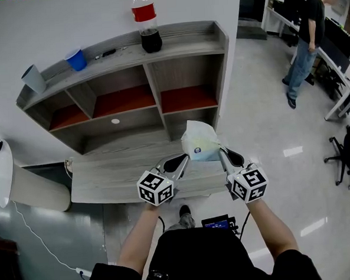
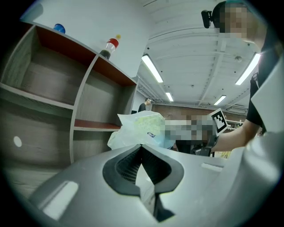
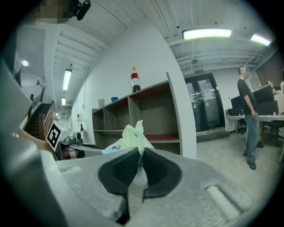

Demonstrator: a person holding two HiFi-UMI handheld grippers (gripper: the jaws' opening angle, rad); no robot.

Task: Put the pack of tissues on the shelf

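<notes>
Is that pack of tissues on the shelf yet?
Not yet: left tool and right tool hold the pack up before the shelf.

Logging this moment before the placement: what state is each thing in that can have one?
pack of tissues: held in the air in front of the shelf, not yet on it.
left gripper: shut on the pack's wrapper.
right gripper: shut on the pack's wrapper.
bottle: upright on the shelf top, partly full.
blue cup: upright on the shelf top.
</notes>
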